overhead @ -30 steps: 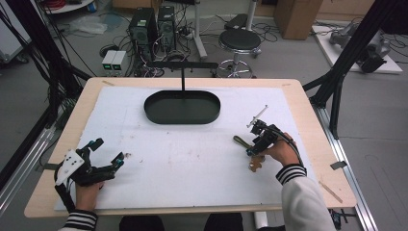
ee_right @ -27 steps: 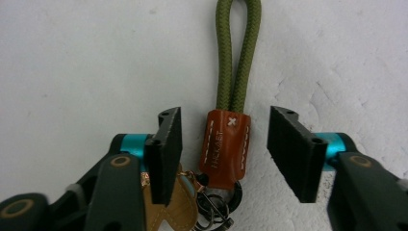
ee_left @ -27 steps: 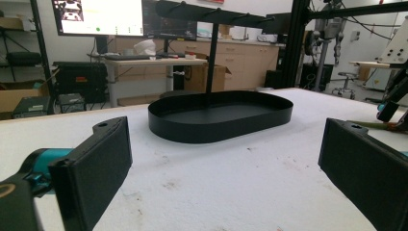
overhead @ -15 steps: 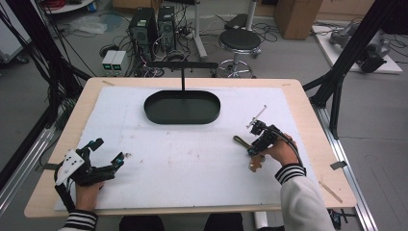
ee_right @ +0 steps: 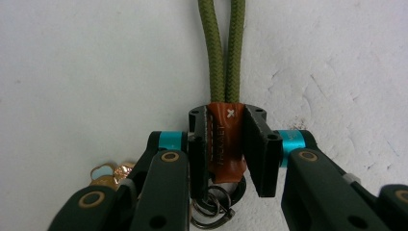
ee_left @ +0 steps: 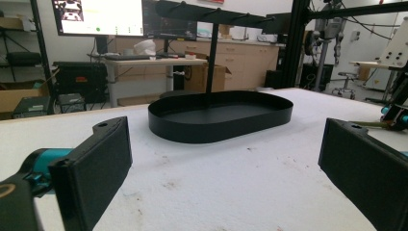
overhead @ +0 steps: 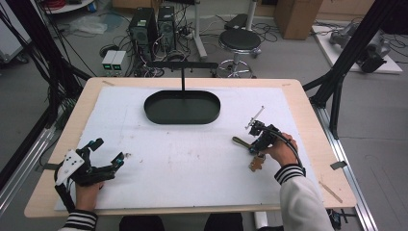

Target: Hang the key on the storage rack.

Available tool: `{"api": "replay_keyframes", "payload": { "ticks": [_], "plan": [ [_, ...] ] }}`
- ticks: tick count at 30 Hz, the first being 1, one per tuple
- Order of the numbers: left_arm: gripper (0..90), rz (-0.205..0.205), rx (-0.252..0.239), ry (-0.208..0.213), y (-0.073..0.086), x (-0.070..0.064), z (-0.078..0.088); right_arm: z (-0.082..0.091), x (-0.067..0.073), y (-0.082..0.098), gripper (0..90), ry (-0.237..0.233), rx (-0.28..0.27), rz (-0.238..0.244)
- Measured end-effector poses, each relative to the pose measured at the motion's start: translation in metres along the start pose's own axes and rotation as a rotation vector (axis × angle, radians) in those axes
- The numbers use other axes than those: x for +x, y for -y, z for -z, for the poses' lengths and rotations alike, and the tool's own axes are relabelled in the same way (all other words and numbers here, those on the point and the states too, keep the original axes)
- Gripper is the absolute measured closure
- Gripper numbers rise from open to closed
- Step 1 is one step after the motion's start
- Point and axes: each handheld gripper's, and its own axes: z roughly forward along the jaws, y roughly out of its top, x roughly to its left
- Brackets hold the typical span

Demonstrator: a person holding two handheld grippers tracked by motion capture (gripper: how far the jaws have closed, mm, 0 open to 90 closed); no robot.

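- Right gripper [ee_right: 226, 144] pinches the brown leather tab [ee_right: 224, 144] of a keychain; its olive cord loop [ee_right: 222, 48] runs away from the jaws over the white mat [overhead: 192, 154], metal rings [ee_right: 214, 202] hanging below.
- Left gripper [overhead: 103, 156], jaws spread and empty, rests well short of the black oval tray [overhead: 182, 107], toward the mat's near-left corner.
- Keychain lies near-right of that tray.

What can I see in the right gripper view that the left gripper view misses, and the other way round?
The right gripper view has a brown leather tab clamped between the right hand-held gripper jaws, its green cord loop, a metal ring and gold charms. The left gripper view has the black oval tray with its stand, a monitor, and the left hand-held gripper wide open. Both show the white tabletop.
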Motion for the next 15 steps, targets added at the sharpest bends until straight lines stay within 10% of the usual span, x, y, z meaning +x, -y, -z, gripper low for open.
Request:
{"api": "replay_keyframes", "payload": {
  "ticks": [15],
  "plan": [
    [4.9,0.000,-0.001,0.000,0.000,0.000,0.000,0.022,-0.001,-0.003,73.1,-0.047,-0.292,-0.034]
  ]
}}
